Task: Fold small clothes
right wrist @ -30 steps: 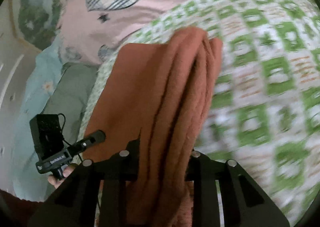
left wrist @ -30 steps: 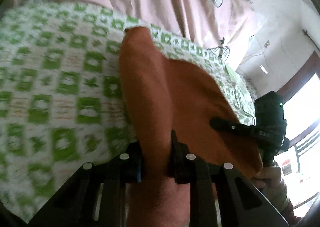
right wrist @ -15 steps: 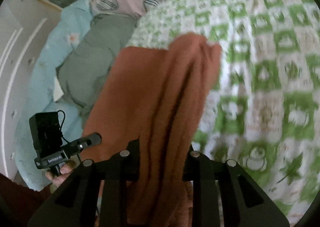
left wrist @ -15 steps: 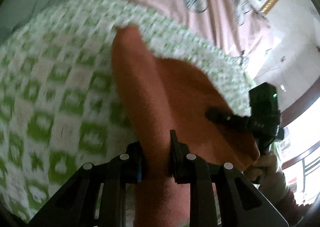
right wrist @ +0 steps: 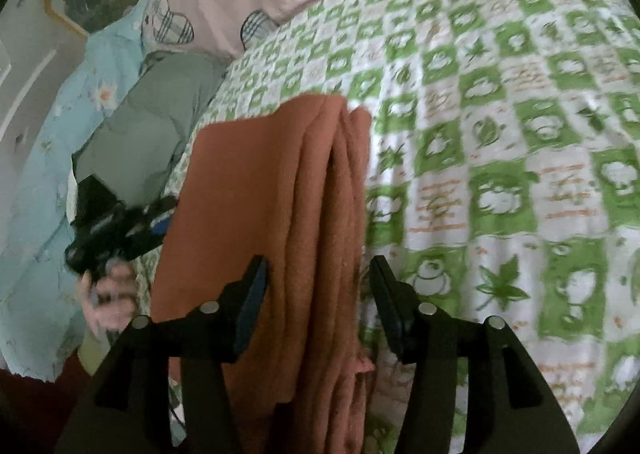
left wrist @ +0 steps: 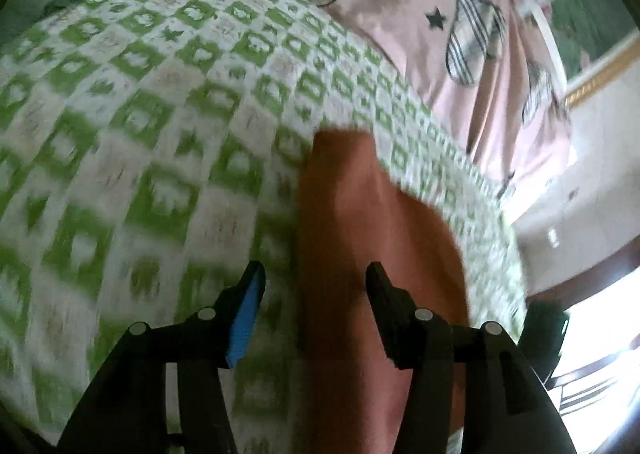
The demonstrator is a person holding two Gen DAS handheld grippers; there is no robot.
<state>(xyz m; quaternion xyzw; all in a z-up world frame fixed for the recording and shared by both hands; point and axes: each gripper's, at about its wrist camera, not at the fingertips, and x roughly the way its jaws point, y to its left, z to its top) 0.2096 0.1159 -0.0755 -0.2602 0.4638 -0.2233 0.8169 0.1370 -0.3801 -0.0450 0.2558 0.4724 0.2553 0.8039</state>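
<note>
A folded orange-brown garment lies on a green-and-white checked blanket. My left gripper is open, its fingers spread to either side of the garment's near edge. In the right wrist view the same garment shows several stacked folds along its right edge. My right gripper is open too, its fingers astride that folded edge and apart from the cloth. The left gripper shows there at the garment's left side, blurred.
A pink quilt with plaid hearts lies beyond the blanket. A grey-green garment and a light blue flowered sheet lie to the left in the right wrist view. A bright window is at the right.
Both grippers were shut on the orange garment and have opened, letting it go. The garment now rests on the blanket. Both views have shifted and are blurred by motion.
</note>
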